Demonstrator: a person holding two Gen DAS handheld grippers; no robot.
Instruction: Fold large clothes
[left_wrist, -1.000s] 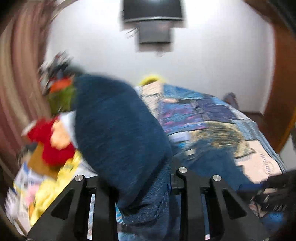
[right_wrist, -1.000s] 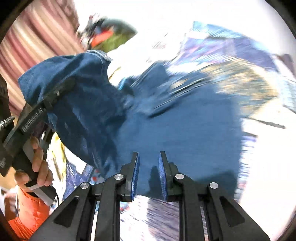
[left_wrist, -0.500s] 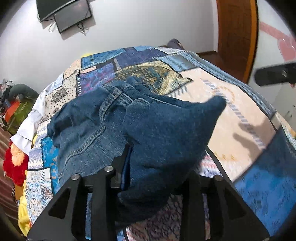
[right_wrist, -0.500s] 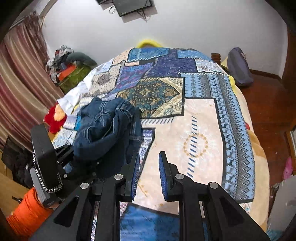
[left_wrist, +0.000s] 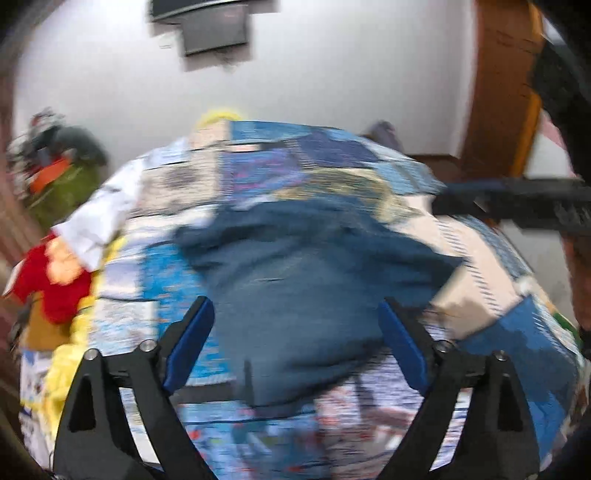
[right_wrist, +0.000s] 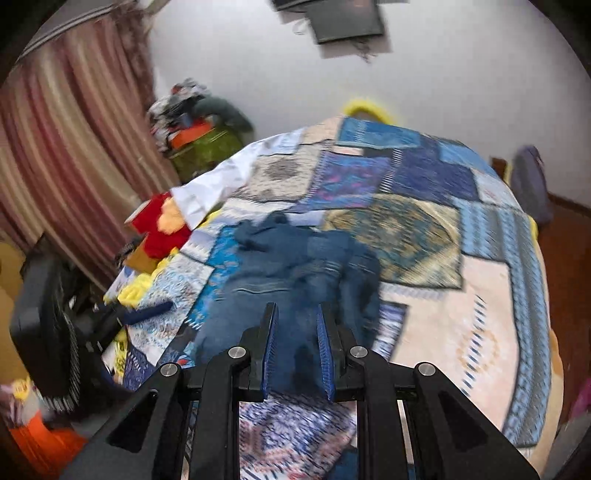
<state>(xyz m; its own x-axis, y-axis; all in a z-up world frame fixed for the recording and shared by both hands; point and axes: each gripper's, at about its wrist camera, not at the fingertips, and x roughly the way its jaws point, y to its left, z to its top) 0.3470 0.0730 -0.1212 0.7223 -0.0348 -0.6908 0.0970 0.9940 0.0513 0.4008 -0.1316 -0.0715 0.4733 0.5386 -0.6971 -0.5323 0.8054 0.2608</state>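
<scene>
Left wrist view is blurred, yet the left gripper (left_wrist: 295, 339) plainly has its fingers (left_wrist: 188, 343) spread wide, one on either side of the crumpled blue jeans (left_wrist: 306, 280), and holding nothing. The jeans lie in a heap on the bed (left_wrist: 491, 280), on its patchwork quilt, toward the bed's left edge and nearer the foot than the far end. From the right wrist view, the right gripper (right_wrist: 297, 350) has its fingers (right_wrist: 269, 347) set narrow with a slim gap between them, hovering above the near part of the jeans (right_wrist: 295, 266); whether any cloth is pinched there cannot be told through the blur. A white cloth (right_wrist: 218, 188) hangs over the bed's left edge farther up, just beside a red and orange soft toy (right_wrist: 162, 229). Striped curtains (right_wrist: 66, 147) hang beyond that edge. A dark screen (right_wrist: 343, 20) is fixed on the wall past the far end of the bed.
</scene>
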